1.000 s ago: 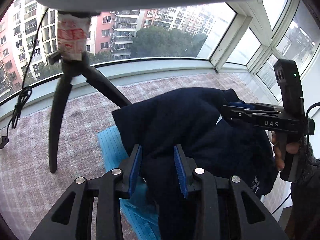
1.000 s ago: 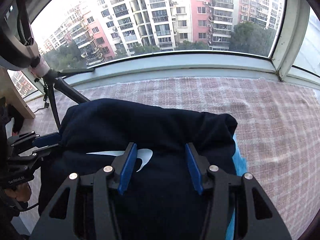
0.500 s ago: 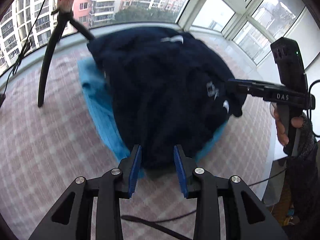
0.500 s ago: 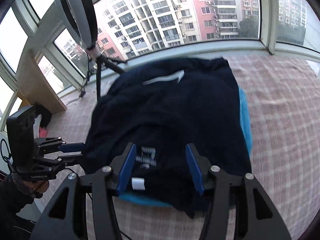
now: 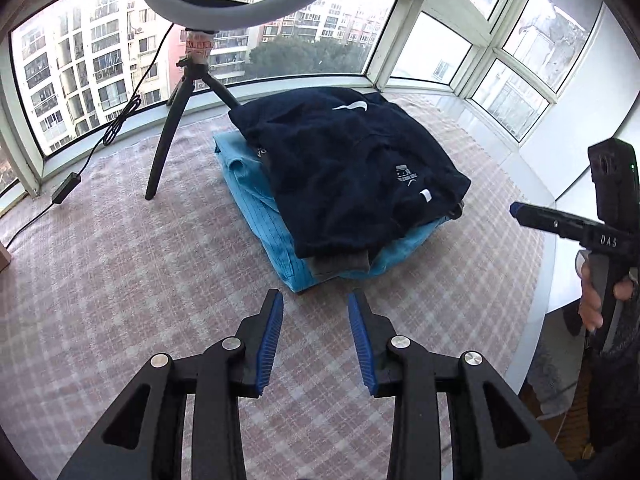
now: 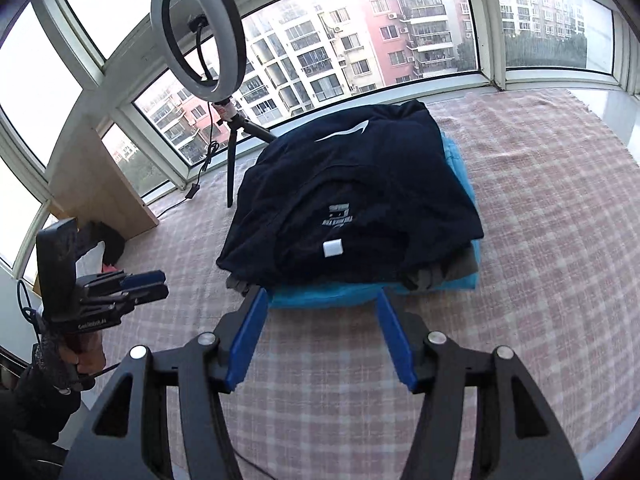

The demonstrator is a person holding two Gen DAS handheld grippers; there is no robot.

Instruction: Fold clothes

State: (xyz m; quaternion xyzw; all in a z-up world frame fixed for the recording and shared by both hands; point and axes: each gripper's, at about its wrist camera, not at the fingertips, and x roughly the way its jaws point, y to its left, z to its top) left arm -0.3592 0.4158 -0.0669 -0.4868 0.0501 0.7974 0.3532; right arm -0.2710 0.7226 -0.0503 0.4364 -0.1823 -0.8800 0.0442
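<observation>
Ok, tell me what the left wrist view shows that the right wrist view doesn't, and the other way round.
Only the left wrist view: the right claw side-on, its jaws opening with nothing between them, and the adapter box on the lamp cable.

Only the right wrist view: the wooden board leaning by the window, and the left claw seen from outside.

Both: the folded navy sweatshirt on the blue garment, the ring light, and the checked blanket.

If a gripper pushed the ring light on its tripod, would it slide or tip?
Probably tip: the ring light sits high on a thin tripod with narrow-spread legs, so it looks top-heavy. The checked cloth under the feet likely adds grip, and the trailing cable could tug it.
</observation>
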